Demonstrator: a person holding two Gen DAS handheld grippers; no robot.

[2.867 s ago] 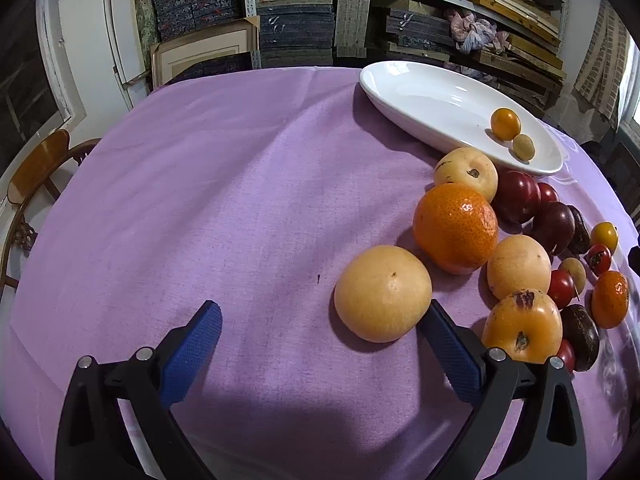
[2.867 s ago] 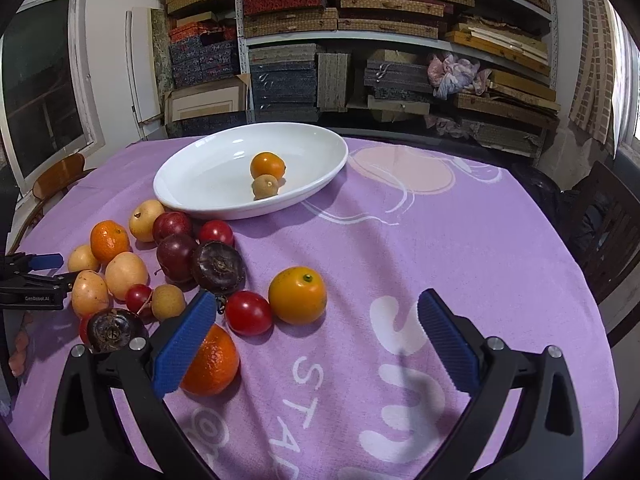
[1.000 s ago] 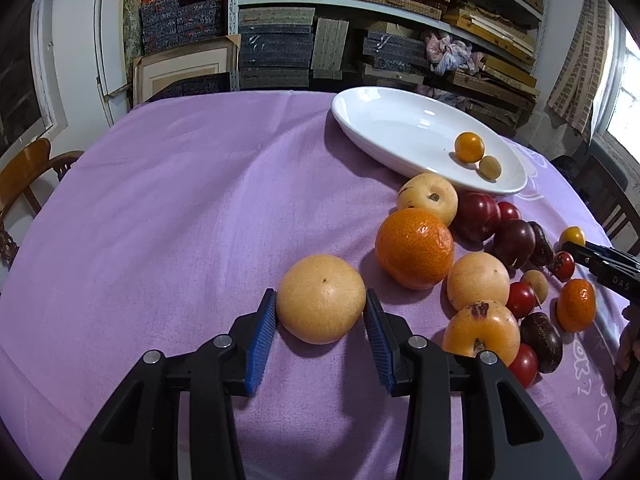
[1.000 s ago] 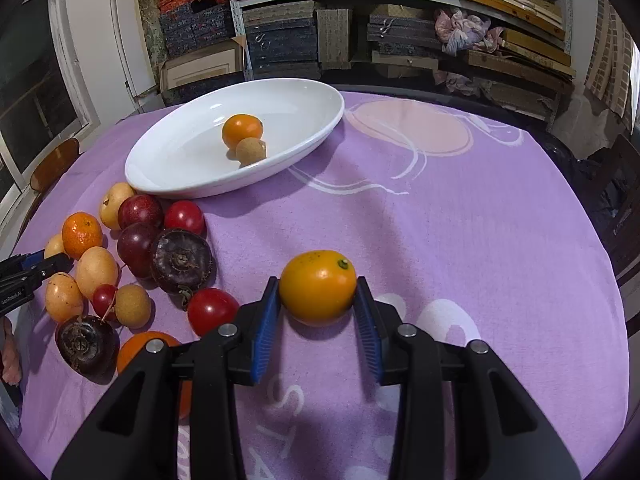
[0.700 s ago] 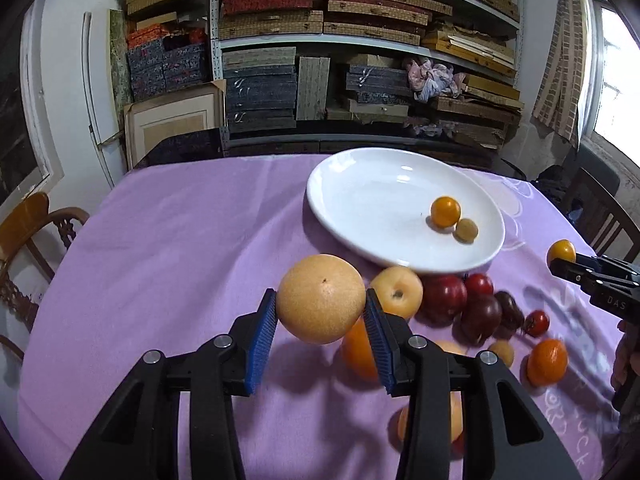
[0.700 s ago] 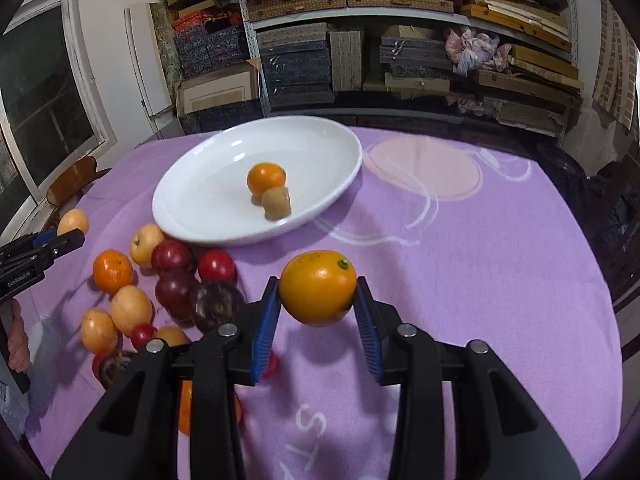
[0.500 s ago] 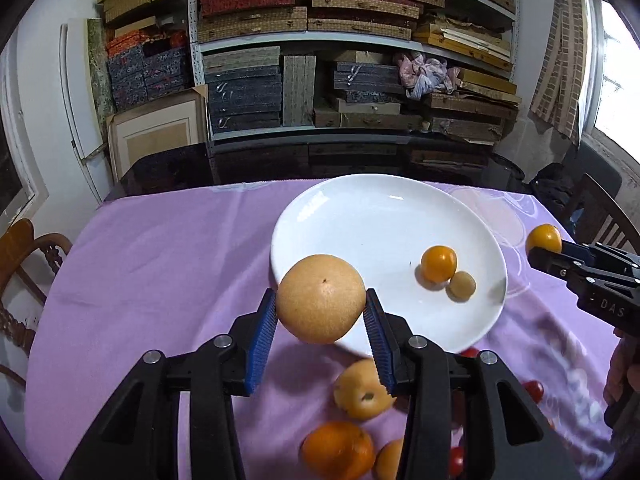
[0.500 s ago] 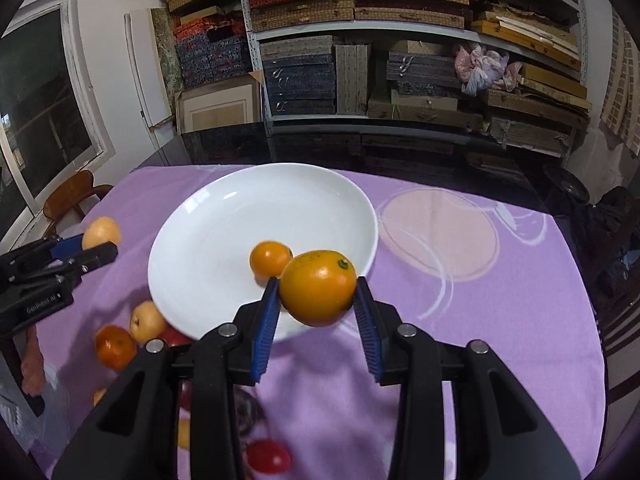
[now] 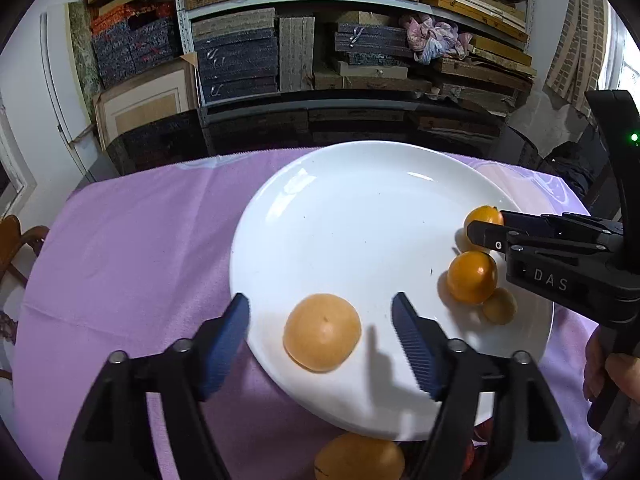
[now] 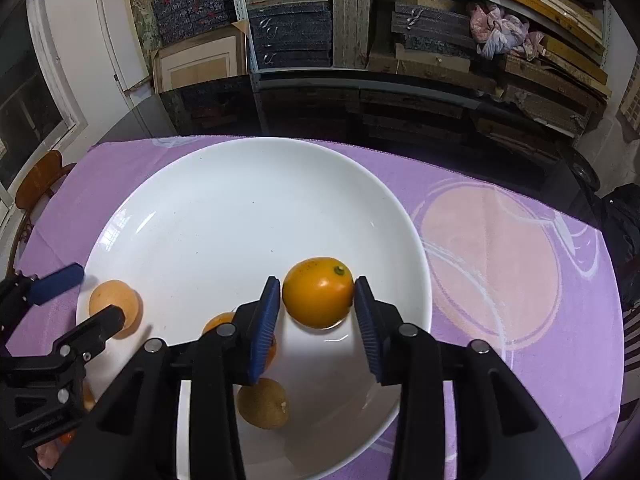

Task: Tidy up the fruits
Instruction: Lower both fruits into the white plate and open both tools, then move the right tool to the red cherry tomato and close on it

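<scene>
The white oval plate (image 9: 340,216) lies on the purple cloth. My left gripper (image 9: 320,322) is open, its jaws on either side of the tan pear (image 9: 322,332), which rests on the plate's near part. My right gripper (image 10: 316,304) holds the orange (image 10: 318,298) between slightly parted blue pads (image 10: 264,320), low over the plate (image 10: 240,208); a small gap shows on the left. A smaller orange (image 9: 472,277) and a small tan fruit (image 9: 499,305) lie in the plate. The pear also shows in the right wrist view (image 10: 114,308).
Another orange fruit (image 9: 360,458) lies on the cloth below the plate's near rim. A wooden chair (image 10: 38,180) stands at the table's left. Shelves of boxes (image 9: 320,40) stand beyond the far edge. The purple cloth (image 9: 132,248) spreads left of the plate.
Both grippers moved forward over the plate. My left gripper opened and let the pear go onto the plate. My right gripper lowered the orange to the plate and its jaws loosened.
</scene>
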